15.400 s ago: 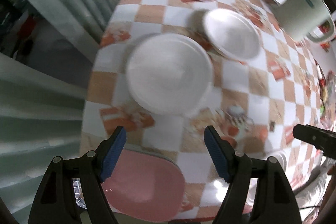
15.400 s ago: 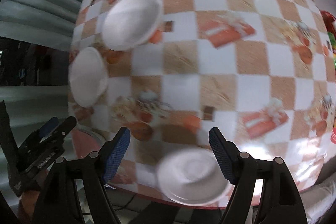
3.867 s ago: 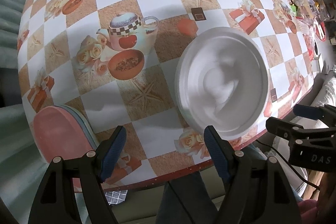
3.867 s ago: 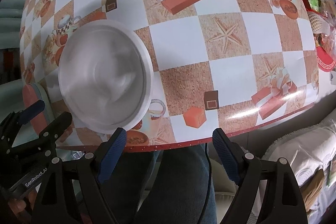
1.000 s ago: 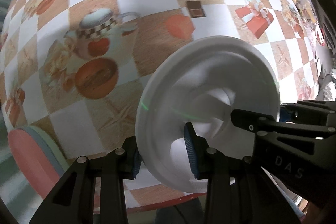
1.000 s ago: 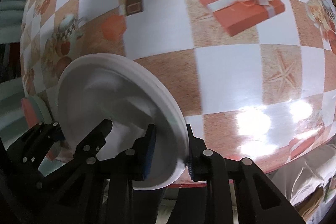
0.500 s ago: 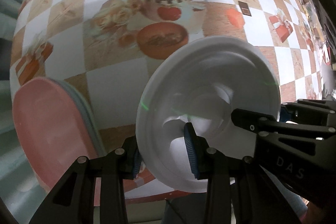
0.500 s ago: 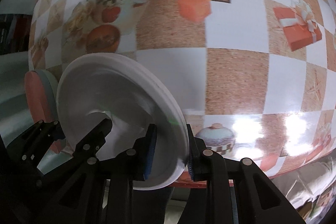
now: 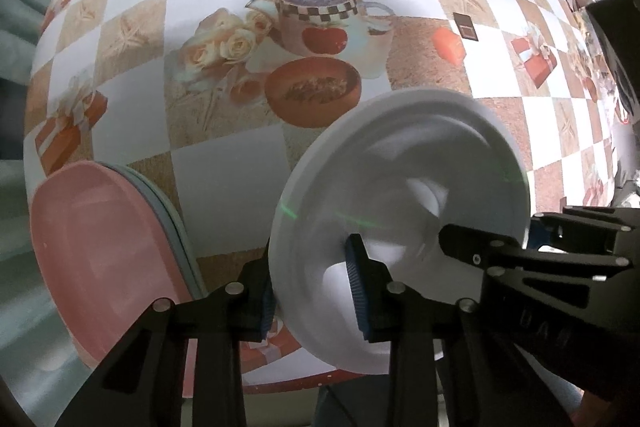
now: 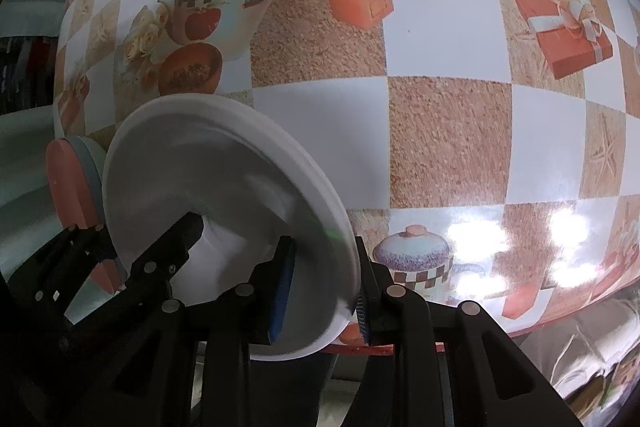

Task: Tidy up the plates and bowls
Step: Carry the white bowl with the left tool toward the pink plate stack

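One white bowl (image 9: 400,163) at centre; two stacked plates, pink plate (image 9: 100,259) over grey plate (image 9: 168,203), lower left.

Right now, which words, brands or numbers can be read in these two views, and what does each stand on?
"D A S": faint embossed letters on the black body of the right gripper, seen in the left wrist view.
Tablecloth: pictures only, no words.
White plate: no markings visible.
Nothing else readable.

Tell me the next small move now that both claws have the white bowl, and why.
Probably carry the white bowl leftward toward the pink plate stack. The left claw and right claw each pinch its rim, it looks lifted and tilted, and that stack at the table edge is the only other dishware in view.
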Demonstrator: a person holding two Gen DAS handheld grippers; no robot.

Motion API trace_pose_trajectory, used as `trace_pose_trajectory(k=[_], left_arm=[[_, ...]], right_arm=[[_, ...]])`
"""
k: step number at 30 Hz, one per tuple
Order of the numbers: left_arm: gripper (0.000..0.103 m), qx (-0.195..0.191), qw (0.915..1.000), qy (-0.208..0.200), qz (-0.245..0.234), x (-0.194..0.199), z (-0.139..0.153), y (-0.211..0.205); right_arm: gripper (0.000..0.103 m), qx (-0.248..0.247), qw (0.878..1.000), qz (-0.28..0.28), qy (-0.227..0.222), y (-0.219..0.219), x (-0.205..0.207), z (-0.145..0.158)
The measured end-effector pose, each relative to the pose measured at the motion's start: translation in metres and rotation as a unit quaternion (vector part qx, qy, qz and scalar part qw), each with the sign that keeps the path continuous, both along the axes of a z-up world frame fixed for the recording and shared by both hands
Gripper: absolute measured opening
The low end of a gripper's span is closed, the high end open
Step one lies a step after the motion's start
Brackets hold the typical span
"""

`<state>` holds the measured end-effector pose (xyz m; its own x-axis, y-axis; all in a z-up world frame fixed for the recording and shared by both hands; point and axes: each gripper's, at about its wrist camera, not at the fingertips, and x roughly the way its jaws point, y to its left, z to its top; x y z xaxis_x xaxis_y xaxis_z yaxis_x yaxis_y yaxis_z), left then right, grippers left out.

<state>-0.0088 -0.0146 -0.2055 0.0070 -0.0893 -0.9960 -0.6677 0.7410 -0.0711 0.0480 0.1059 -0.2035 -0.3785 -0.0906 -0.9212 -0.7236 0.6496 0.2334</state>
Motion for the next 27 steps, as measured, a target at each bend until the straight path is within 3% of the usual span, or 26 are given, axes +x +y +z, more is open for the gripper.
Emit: trace_pose_trajectory(k=[27], left_arm=[[0.035,0.003,0.9999,0.0,-0.011,0.001,0.008,-0.008]], right_arm=[[0.027,-0.011,1.0,-0.021,0.014,-0.017,0.01,-0.002]])
